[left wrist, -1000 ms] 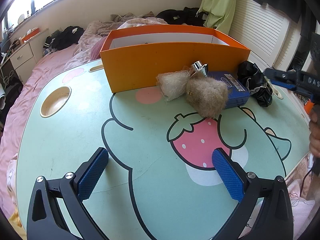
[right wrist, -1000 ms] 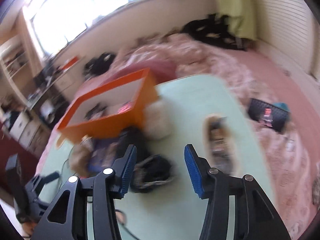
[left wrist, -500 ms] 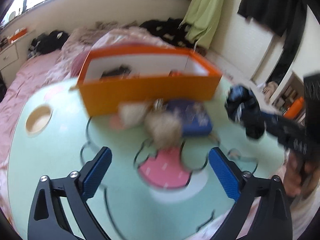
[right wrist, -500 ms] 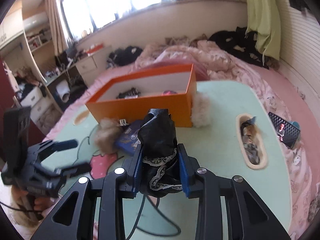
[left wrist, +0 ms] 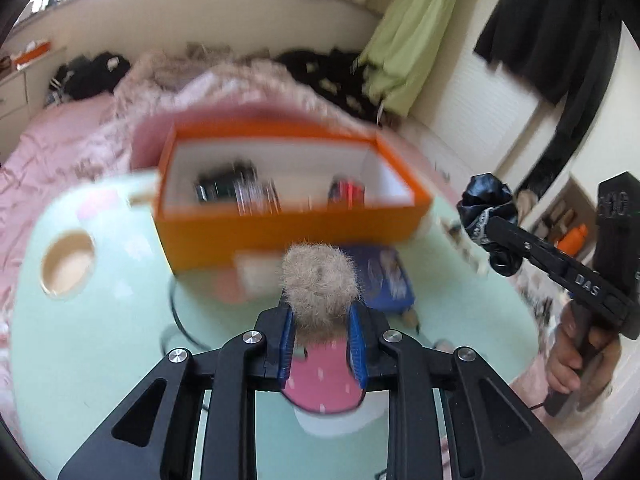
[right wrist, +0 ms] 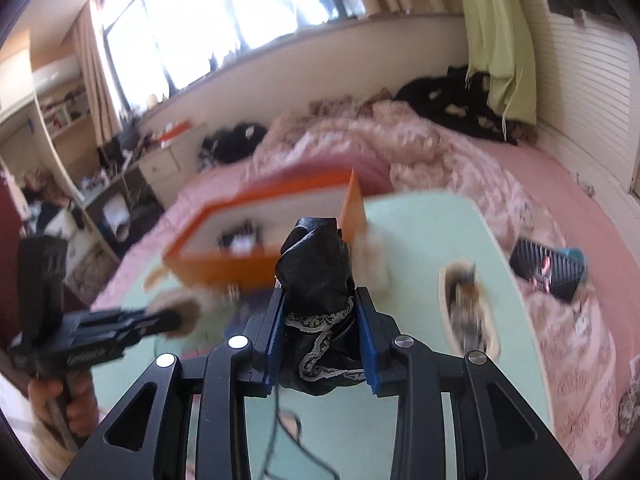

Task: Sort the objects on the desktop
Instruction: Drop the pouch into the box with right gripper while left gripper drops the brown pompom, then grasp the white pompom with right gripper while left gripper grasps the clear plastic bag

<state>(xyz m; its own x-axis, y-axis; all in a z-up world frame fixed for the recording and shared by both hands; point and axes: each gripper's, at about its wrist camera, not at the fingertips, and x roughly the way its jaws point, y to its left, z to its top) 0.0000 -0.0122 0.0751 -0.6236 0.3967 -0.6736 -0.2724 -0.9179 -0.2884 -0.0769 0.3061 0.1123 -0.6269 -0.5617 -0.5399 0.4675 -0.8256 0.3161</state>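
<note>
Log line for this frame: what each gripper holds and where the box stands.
left gripper: shut on tan fur ball | right gripper: shut on black lace-trimmed cloth | orange box: open, on green table, items inside

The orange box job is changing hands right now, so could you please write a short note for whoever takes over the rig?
Left gripper: shut on the tan fur ball, lifted off the green table.
Right gripper: shut on the black lace-trimmed bundle, also in the air.
Orange box: at the table's far side, open, with a few dark items and a red one already inside.
Left to do: drop both held items into the box, then clear the blue packet in front of it; other leftovers are too blurred to name.
</note>
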